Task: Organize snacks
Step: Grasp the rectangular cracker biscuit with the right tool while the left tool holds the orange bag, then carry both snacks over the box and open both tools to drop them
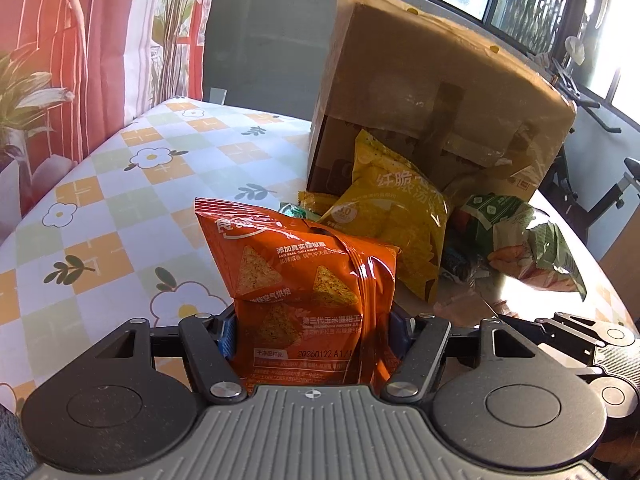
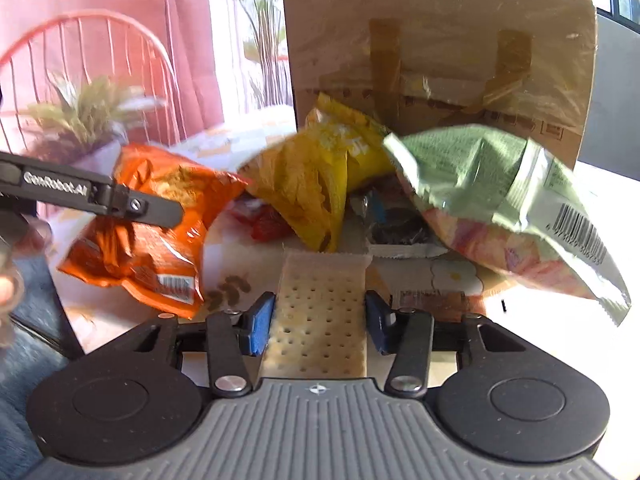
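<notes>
Sunlight is falling across a flower-checked tablecloth [image 1: 100, 200]. Nearest, the left gripper [image 1: 312, 332] is clamping an orange chip bag [image 1: 304, 280], while the right gripper [image 2: 318, 324] is pinching a cracker packet [image 2: 320, 320]. Farther back, yellow [image 2: 308, 184] and green [image 2: 500, 200] bags are spilling from a tipped cardboard box [image 1: 440, 80].

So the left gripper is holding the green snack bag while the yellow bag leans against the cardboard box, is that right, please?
Not quite: the left gripper is holding the orange snack bag, not the green one. The left wrist view shows the orange bag clamped between its pads, while the green snack bag lies on the table further right. The yellow bag does lean against the cardboard box.
</notes>
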